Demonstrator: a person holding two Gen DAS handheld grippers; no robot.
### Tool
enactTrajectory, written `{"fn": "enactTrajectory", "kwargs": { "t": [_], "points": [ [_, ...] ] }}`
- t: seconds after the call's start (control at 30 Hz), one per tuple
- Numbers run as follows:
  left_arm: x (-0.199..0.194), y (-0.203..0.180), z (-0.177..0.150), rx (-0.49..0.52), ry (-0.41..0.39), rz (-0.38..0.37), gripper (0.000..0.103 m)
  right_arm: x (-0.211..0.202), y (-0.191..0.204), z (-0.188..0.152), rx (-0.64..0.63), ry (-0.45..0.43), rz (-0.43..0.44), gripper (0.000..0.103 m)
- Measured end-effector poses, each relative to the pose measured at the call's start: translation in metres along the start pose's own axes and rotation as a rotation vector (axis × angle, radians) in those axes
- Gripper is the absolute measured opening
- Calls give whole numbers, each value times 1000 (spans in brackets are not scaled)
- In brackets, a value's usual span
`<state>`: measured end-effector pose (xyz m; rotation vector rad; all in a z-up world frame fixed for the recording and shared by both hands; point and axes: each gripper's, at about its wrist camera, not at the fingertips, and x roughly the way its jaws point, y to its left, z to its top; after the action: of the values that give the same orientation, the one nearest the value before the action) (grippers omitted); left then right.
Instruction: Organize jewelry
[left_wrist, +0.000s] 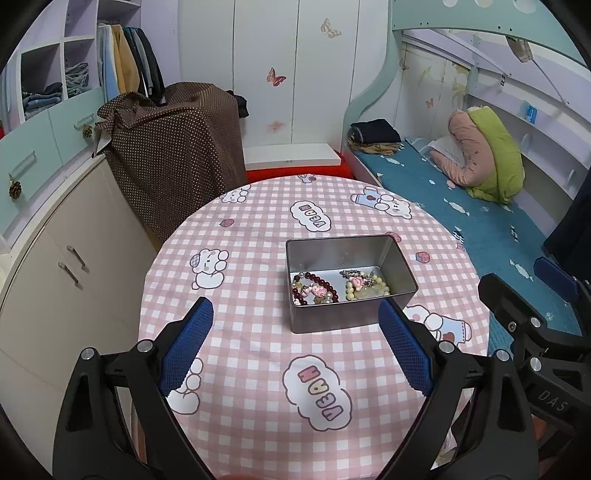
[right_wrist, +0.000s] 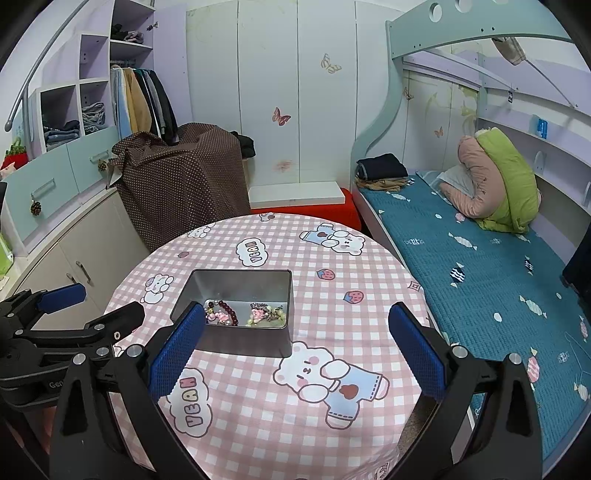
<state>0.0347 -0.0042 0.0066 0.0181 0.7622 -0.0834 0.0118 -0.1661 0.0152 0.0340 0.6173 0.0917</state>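
A round table covered in a pink checked cloth with bear and cloud prints holds an open metal tin, and all the jewelry lies inside it. In the left wrist view the tin's floor shows clearly: a dark red bead bracelet with a pink charm on the left side and a pale bead bracelet with another pink charm on the right, the two just beside each other. The right wrist view looks in at a flatter angle, so the beads are smaller there and the near wall hides part of them; whether the two bracelets touch cannot be told from either view.

The left gripper hangs over the table with its jaws spread wide and nothing between them. The tin sits just ahead of it, nearer its right fingertip, whose blue pad overlaps the tin's near right corner in the picture. The right gripper is likewise wide apart and empty, with the tin ahead and to its left, the left pad crossing the tin's near left corner.

Each view catches the other gripper at its edge. The right wrist view shows more of the bed with its teal cover.
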Motion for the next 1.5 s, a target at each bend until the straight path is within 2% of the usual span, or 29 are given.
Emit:
{"fn": "enactTrajectory", "kwargs": {
  "t": [1.5],
  "points": [
    [2, 3, 0, -4, 12, 2, 91, 4, 3, 1, 8, 17, 6, 96]
  ]
}}
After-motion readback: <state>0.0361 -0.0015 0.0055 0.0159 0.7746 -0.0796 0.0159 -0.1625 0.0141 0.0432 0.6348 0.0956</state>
